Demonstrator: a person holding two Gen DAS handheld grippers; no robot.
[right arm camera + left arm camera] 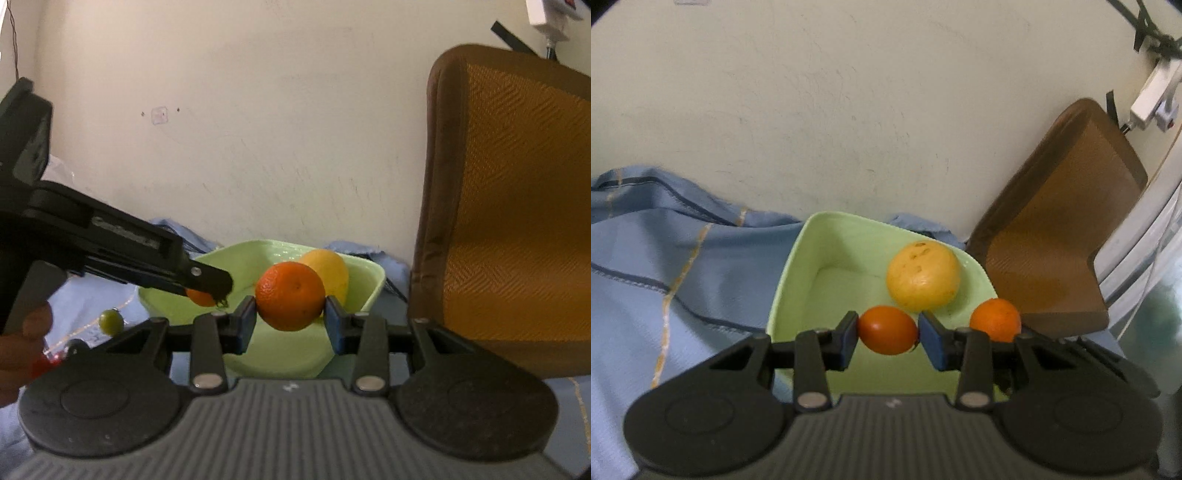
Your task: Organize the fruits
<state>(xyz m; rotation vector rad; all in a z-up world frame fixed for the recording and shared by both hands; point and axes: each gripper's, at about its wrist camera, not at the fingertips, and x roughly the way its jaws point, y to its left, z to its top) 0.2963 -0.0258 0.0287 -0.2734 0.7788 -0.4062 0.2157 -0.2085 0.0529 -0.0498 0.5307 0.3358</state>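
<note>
A light green bowl (pixel 798 273) sits on a blue cloth and holds a large yellow fruit (pixel 923 275). My left gripper (pixel 888 330) is shut on a small red-orange tomato-like fruit (pixel 888 330) just above the bowl's near side. My right gripper (pixel 290 314) is shut on an orange (pixel 290 295) over the bowl's (pixel 365 291) near rim; that orange also shows in the left wrist view (pixel 995 319). The yellow fruit (pixel 330 271) lies behind it. The left gripper's body (pixel 110 243) reaches in from the left.
A brown chair (pixel 509 206) stands close on the right, also in the left wrist view (pixel 1060 236). A small green fruit (pixel 111 322) lies on the blue cloth (pixel 665 266) left of the bowl. A cream wall (pixel 849 110) is right behind.
</note>
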